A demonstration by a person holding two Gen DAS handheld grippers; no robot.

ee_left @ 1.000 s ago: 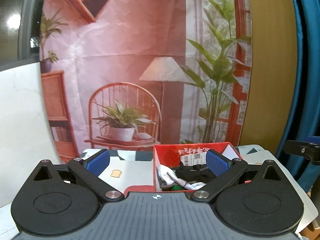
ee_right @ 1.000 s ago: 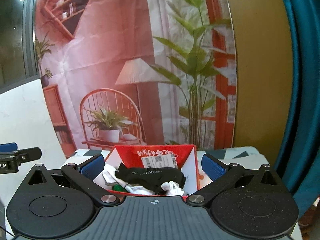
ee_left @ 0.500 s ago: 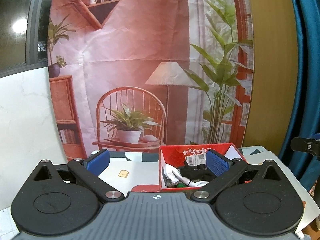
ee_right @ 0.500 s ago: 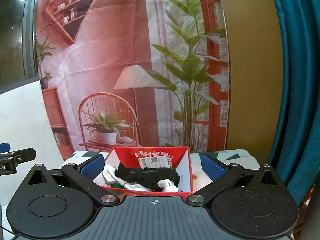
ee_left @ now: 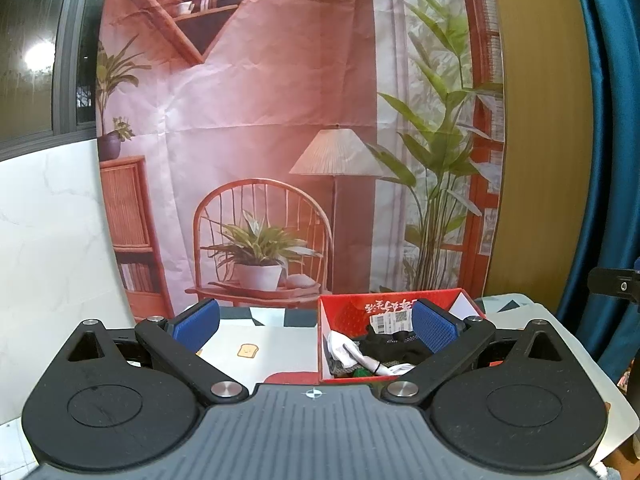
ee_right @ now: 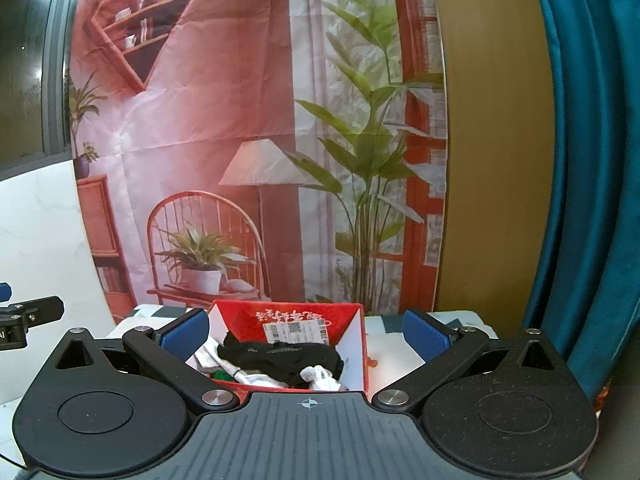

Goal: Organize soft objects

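Observation:
A red cardboard box (ee_left: pixel 348 312) (ee_right: pixel 356 344) stands on the table and holds a heap of socks: black socks (ee_right: pixel 280 356) (ee_left: pixel 396 346) on top, white socks (ee_right: pixel 256 378) (ee_left: pixel 342 350) under and beside them, a bit of green below. My left gripper (ee_left: pixel 316 326) is open and empty, held back from the box, which lies behind its right finger. In the right wrist view my right gripper (ee_right: pixel 306 334) is open too, with nothing held, and the box sits between its fingers further off.
The table (ee_left: pixel 276 340) has a patterned cloth with a small toast picture (ee_left: pixel 247 350). A printed room backdrop (ee_left: pixel 280 120) hangs behind it. A white marble wall is at the left, a blue curtain (ee_right: pixel 580 160) at the right. Each view shows the other gripper's tip at its edge.
Both grippers have drawn back and risen a little, so the box looks smaller and lower in each view. Both stay open. The socks have not moved.

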